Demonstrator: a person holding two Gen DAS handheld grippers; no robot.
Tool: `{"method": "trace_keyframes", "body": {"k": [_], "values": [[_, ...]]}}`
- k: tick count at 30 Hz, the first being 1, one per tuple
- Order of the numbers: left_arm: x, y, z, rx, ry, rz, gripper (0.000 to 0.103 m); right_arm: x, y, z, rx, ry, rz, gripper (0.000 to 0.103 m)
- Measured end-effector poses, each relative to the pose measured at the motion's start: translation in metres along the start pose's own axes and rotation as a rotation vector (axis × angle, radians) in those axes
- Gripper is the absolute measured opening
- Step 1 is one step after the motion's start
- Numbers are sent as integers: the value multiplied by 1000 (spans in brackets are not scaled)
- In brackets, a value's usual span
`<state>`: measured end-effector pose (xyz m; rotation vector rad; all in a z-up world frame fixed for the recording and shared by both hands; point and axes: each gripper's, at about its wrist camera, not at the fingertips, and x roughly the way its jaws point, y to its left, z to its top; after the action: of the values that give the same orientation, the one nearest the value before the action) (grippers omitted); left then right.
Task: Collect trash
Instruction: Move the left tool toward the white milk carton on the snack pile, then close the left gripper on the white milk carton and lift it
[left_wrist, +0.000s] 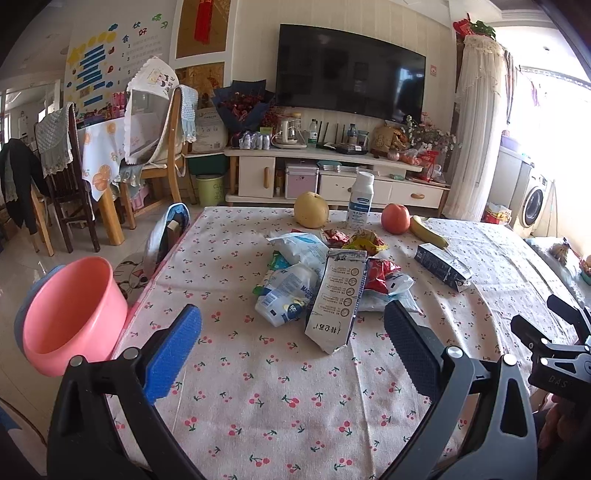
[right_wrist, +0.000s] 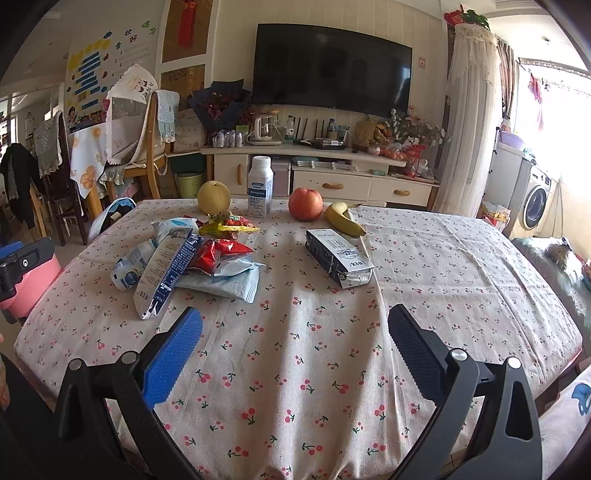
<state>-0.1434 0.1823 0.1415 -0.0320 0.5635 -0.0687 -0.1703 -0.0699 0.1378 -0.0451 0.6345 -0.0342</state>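
Note:
A heap of trash lies on the cherry-print tablecloth (left_wrist: 280, 398): a flattened milk carton (left_wrist: 334, 299), a crushed plastic bottle (left_wrist: 288, 295), red snack wrappers (left_wrist: 380, 269) and white plastic bags (left_wrist: 299, 247). A second dark carton (left_wrist: 441, 266) lies alone to the right. A pink bin (left_wrist: 70, 314) stands off the table's left edge. My left gripper (left_wrist: 291, 347) is open and empty, just short of the heap. My right gripper (right_wrist: 295, 347) is open and empty above bare cloth, nearer than the lone carton (right_wrist: 338, 256) and right of the heap (right_wrist: 192, 258).
At the table's far edge stand a pear (left_wrist: 311, 209), an upright white bottle (left_wrist: 360, 201), an apple (left_wrist: 395, 218) and a banana (left_wrist: 428, 232). A chair with a blue bag (left_wrist: 168, 236) is at the left. A TV cabinet (left_wrist: 332, 173) is behind.

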Motion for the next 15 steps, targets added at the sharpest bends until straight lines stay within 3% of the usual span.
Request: {"method": "trace_keyframes", "body": {"k": [10, 15], "values": [[61, -22, 10, 136, 29, -127, 99, 56, -38, 18, 110, 73, 26, 99], [103, -16, 11, 143, 118, -177, 99, 93, -33, 23, 135, 147, 159, 99]]}}
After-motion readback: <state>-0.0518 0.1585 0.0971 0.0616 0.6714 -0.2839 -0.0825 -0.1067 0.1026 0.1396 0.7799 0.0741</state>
